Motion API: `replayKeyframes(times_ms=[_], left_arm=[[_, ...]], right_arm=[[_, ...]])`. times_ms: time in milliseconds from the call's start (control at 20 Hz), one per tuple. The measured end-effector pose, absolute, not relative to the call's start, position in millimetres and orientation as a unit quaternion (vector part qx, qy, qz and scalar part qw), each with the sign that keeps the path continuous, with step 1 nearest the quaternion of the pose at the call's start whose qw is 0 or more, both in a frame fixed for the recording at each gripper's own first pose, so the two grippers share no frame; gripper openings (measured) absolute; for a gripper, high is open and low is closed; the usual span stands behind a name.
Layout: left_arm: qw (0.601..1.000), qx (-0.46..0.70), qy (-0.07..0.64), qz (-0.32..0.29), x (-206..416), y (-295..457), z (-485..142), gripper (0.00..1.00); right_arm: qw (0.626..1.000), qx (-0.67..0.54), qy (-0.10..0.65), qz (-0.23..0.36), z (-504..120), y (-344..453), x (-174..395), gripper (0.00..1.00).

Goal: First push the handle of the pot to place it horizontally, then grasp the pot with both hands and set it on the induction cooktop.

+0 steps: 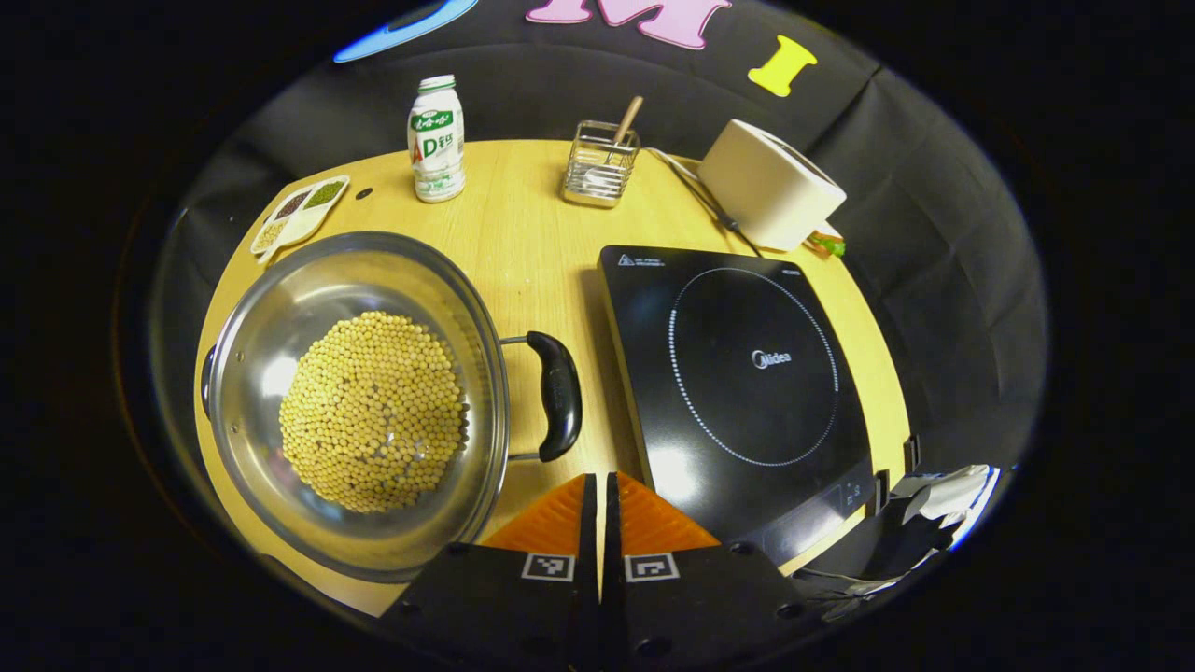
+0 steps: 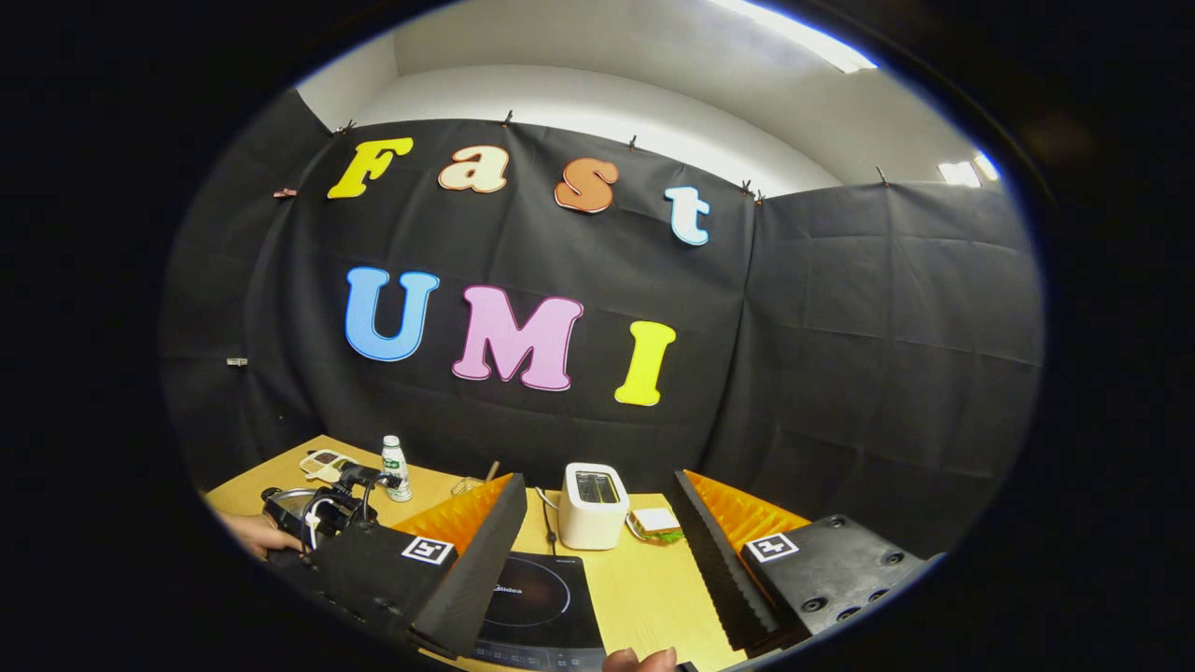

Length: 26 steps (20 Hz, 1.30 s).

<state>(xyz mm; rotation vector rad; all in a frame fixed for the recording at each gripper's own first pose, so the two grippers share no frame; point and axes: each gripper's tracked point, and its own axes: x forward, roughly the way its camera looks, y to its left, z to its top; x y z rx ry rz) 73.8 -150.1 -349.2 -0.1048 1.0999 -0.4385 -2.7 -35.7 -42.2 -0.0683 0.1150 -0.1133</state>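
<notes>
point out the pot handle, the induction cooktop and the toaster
pot handle (image 1: 557,396), left gripper view, middle of the black grip
induction cooktop (image 1: 752,366), left gripper view, centre of its ring
toaster (image 2: 592,511), right gripper view, front face

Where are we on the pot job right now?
Done: the steel pot of soybeans has its black handle pointing sideways toward the black induction cooktop.
In hand: nothing; the left gripper hovers shut by the handle, and the right gripper is open.
Left: grasp with both, set it on the cooktop.
</notes>
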Motion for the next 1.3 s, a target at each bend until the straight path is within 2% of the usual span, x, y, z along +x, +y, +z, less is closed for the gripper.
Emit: replayKeyframes(times_ms=[100,200,250,400,450,800,1100,1150,1200,1300], left_arm=[[0.841,-0.037,0.490,-0.227,68.9,-143.5,-328.6,0.05],[0.858,-0.032,0.456,-0.234,67.7,-127.6,-306.3,0.14],[0.867,-0.037,0.438,-0.235,68.5,-118.0,-294.3,0.32],[0.894,-0.043,0.396,-0.206,83.3,-65.6,-271.2,0.99],[0.902,-0.036,0.385,-0.190,88.1,-41.6,-265.3,0.96],[0.915,-0.015,0.394,-0.086,111.4,123.7,-281.0,0.96],[0.902,-0.009,0.428,-0.060,140.4,182.3,-327.6,0.95],[0.899,-0.011,0.433,-0.062,147.9,184.1,-337.3,0.95],[0.898,-0.010,0.436,-0.065,157.8,185.2,-345.6,0.95],[0.890,0.001,0.450,-0.069,177.7,184.0,-369.1,0.95]], right_arm=[[0.996,-0.022,0.073,-0.043,-52.0,-22.9,1.0,0.98],[0.996,-0.004,0.087,-0.022,-61.0,-2.8,6.9,0.98],[0.996,0.003,0.092,-0.008,-64.4,9.1,11.1,0.98],[0.992,0.026,0.114,0.044,-82.1,52.2,22.0,0.98],[0.990,0.032,0.125,0.060,-90.9,65.8,26.1,0.98],[0.946,0.100,0.260,0.166,-177.1,177.0,57.7,0.98],[0.911,0.123,0.358,0.161,-251.3,230.5,83.5,0.99],[0.906,0.119,0.373,0.161,-265.2,236.4,85.0,0.93],[0.899,0.114,0.390,0.162,-280.7,242.8,84.4,0.99],[0.880,0.113,0.431,0.167,-314.0,251.8,80.3,0.98]])
